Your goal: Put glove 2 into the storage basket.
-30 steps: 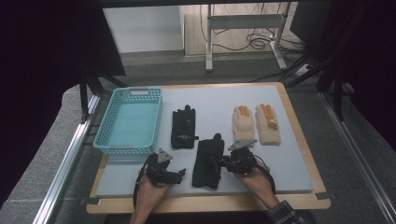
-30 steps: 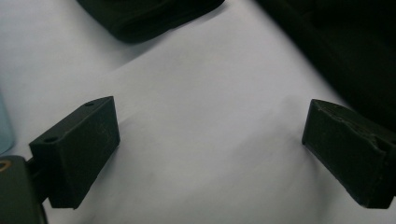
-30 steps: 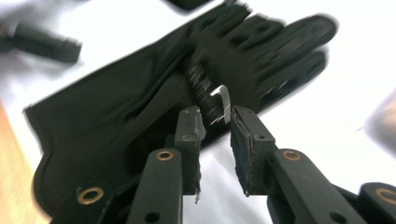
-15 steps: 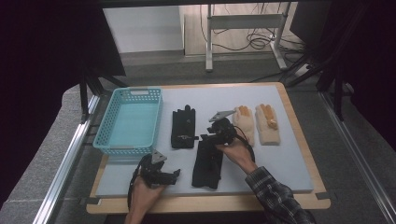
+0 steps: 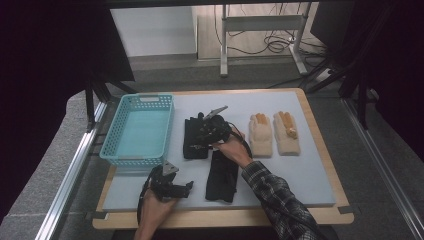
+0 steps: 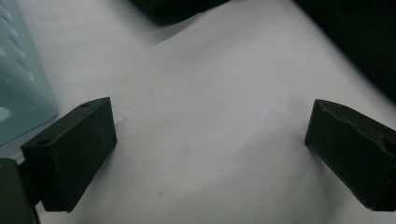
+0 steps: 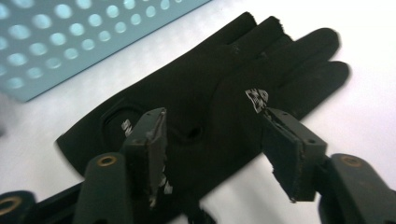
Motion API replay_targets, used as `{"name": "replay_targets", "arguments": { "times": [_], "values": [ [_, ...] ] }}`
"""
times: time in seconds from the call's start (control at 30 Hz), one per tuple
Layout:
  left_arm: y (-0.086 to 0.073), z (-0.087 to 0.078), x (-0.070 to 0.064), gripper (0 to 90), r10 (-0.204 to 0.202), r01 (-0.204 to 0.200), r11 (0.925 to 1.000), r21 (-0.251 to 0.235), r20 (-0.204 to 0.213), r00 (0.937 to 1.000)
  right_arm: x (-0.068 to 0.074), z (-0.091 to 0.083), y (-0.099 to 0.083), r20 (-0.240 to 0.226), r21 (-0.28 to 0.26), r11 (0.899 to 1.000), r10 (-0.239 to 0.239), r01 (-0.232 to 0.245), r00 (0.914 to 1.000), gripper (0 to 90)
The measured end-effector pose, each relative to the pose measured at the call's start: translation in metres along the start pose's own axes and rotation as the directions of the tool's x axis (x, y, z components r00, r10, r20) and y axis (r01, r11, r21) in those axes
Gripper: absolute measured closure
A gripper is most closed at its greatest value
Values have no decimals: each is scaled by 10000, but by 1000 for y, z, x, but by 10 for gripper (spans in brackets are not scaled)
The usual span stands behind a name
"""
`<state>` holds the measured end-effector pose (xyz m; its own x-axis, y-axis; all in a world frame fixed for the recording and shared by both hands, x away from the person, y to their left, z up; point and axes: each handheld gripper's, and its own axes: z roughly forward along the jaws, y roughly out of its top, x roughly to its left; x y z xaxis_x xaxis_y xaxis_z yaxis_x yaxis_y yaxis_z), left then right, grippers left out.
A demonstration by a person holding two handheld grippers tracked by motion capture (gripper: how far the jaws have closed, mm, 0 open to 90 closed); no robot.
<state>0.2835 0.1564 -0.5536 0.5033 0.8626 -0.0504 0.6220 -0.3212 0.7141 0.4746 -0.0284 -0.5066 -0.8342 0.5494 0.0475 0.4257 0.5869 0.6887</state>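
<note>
The right gripper [image 7: 212,154] hung over a black glove [image 7: 210,93] beside the turquoise basket [image 5: 137,127], jaws spread, pinching nothing. The left gripper [image 6: 208,154], equally spread, rested near the table's [image 5: 310,175] front edge.

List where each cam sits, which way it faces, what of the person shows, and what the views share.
High view: above the person's side, looking forward and down at the table; both forearms and the left gripper show.
Left gripper view: on the left gripper, looking along its open jaws at bare table, with the basket at its left edge.
Right gripper view: on the right gripper, jaws open over the black glove.
Shared: that glove and the basket.
</note>
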Motion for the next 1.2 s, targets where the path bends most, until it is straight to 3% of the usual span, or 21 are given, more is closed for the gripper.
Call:
{"name": "replay_targets", "arguments": {
  "times": [0.2, 0.33, 0.4, 0.43, 0.47, 0.53, 0.87, 1.07, 1.2],
  "values": [
    [0, 0, 0, 21, 19, -19, 10000, 16, 0, 10000, -2, 31, 6, 245, 563, 9984, -99, 85, 9997, 339],
    [0, 0, 0, 20, 3, -3, 10000, 16, -10, 10000, -5, 33, 6, 49, 477, 9987, 151, -153, 9999, 444],
    [0, 0, 0, 20, -28, 28, 10000, 18, -6, 10000, -6, 32, 6, -132, 461, 9986, 262, -255, 9996, 570],
    [0, 0, 0, 20, -33, 33, 10000, 18, -7, 10000, -7, 31, 5, -248, 468, 9976, 518, -506, 9983, 681],
    [0, 0, 0, 20, -33, 33, 10000, 18, -7, 10000, -7, 31, 5, -248, 468, 9976, 518, -506, 9983, 681],
    [0, 0, 0, 20, -37, 37, 10000, 16, -9, 10000, -8, 30, 5, -354, 701, 9941, 849, -822, 9958, 829],
    [0, 0, 0, 20, -39, 39, 10000, 19, -2, 10000, -4, 20, 10, -76, 611, 9932, 993, -986, 9950, 868],
    [0, 0, 0, 20, -21, 21, 10000, 38, -16, 10000, 1, -6, 18, -319, -58, 9919, 1264, -1267, 9915, 868],
    [0, 0, 0, 20, -26, 26, 10000, 33, -16, 10000, 8, -24, 23, -388, -383, 9923, 1165, -1180, 9924, 868]
  ]
}}
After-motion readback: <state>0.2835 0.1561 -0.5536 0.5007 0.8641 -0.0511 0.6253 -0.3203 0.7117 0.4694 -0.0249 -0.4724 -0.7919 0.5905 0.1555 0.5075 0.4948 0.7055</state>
